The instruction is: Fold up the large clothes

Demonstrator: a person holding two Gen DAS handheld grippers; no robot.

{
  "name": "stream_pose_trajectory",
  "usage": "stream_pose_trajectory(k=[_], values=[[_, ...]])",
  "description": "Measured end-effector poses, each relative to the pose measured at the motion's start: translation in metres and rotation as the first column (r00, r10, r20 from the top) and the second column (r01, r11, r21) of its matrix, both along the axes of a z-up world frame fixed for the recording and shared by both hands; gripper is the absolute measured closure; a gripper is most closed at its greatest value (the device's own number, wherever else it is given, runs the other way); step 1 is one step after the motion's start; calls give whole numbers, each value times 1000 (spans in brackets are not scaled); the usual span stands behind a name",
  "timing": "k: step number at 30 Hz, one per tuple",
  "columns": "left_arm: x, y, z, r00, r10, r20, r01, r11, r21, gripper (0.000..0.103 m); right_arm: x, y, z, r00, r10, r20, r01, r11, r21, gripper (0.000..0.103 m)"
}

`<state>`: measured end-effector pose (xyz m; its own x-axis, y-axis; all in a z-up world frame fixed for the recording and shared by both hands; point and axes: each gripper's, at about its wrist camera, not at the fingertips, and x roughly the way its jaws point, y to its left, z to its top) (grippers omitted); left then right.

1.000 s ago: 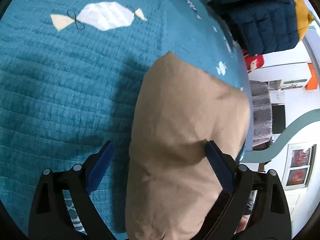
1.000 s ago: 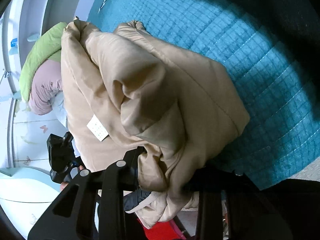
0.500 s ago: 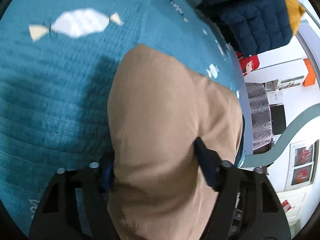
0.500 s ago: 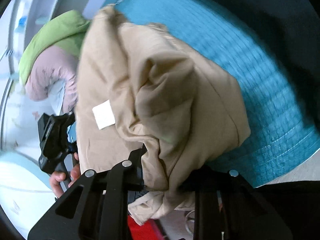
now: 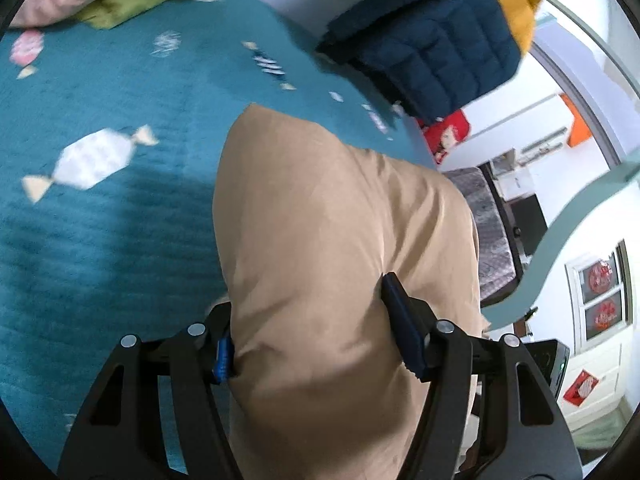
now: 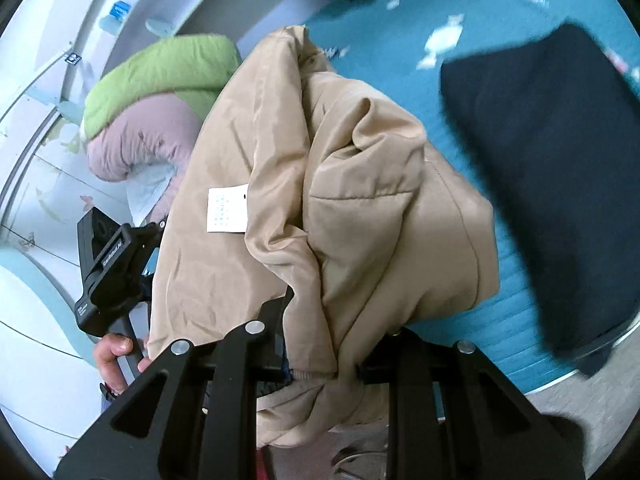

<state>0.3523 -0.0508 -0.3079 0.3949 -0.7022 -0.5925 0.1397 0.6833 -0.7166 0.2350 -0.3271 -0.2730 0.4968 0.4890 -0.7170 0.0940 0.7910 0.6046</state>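
Observation:
A tan padded jacket point(image 5: 340, 264) is bundled up and held off the teal quilted bed point(image 5: 100, 240) by both grippers. My left gripper point(image 5: 316, 328) is shut on one end of it, with the fabric bulging between the blue pads. My right gripper point(image 6: 324, 336) is shut on the other end point(image 6: 340, 208), where folds and a white care label point(image 6: 226, 209) show. The left gripper and the hand that holds it appear in the right wrist view point(image 6: 108, 268), to the left of the jacket.
A folded navy and yellow puffer jacket point(image 5: 432, 36) lies at the bed's far edge. A dark navy garment point(image 6: 560, 184) lies on the bed at right. Green and pink bedding point(image 6: 152, 108) is piled by the wall. A grey stool point(image 5: 488, 228) stands beside the bed.
The left gripper has closed from open onto the jacket. Both grippers have lifted and swung the bundle, bringing the pillows and the far end of the bed into view.

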Motion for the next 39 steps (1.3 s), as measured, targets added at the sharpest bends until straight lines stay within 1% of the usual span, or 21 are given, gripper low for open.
stream_pose_trajectory(k=[4,7,10,12,14,16,18,20,21,22,24,26,27,28,29,30,33,35,37,39], values=[[8,-59,16,997,-70,18,71,997,-32,40,-8,-53,16,998,-52,40,54,997,-51,83],[13,-111,25,990,-136,47,138,990,-29,40,-18,-97,26,992,-111,64,117,989,-89,83],[23,-168,31,978,-203,54,205,978,-35,40,-26,-138,25,982,-174,66,180,980,-89,83],[29,-199,32,969,-242,57,244,970,-23,40,-29,-166,19,975,-218,44,221,972,-84,82],[31,-228,31,958,-280,56,281,960,0,40,-30,-184,10,969,-246,29,248,964,-100,82],[35,-255,25,946,-321,49,319,947,42,40,-31,-200,-3,961,-276,-4,274,955,-114,82],[37,-278,13,934,-356,26,353,931,95,40,-29,-213,-16,955,-294,-44,285,948,-144,82],[38,-295,-1,928,-373,-2,369,919,141,40,-24,-214,-41,946,-302,-114,281,945,-169,81],[38,-302,-9,924,-381,-14,377,909,177,40,-23,-217,-54,939,-310,-149,283,943,-176,81],[38,-305,-17,923,-384,-21,380,903,200,40,-23,-218,-61,936,-312,-163,282,941,-186,80],[39,-307,-29,923,-382,-46,383,900,207,40,-23,-220,-78,922,-330,-201,298,938,-175,78],[41,-308,-32,924,-379,-54,381,900,210,39,-23,-221,-86,918,-336,-209,301,936,-182,76],[41,-309,-33,922,-384,-50,385,895,227,37,-25,-221,-90,915,-342,-215,307,935,-180,74],[40,-308,-33,921,-386,-46,386,892,235,37,-21,-225,-88,912,-349,-215,315,932,-177,71],[40,-308,-32,922,-383,-49,384,894,233,37,-21,-227,-87,912,-353,-209,320,931,-177,70],[40,-310,-29,924,-379,-47,379,898,225,37,-22,-228,-85,911,-360,-201,327,928,-177,67],[35,-298,-17,930,-368,-18,366,915,170,34,-29,-240,-73,896,-405,-179,378,911,-166,59],[32,-288,-11,935,-355,-10,352,925,143,33,-36,-244,-63,891,-426,-154,400,900,-174,59],[30,-280,-7,938,-345,-7,344,932,114,31,-39,-245,-53,888,-439,-140,412,892,-187,58],[25,-272,-2,939,-345,7,343,935,96,29,-49,-241,-37,881,-454,-131,419,879,-228,57]])
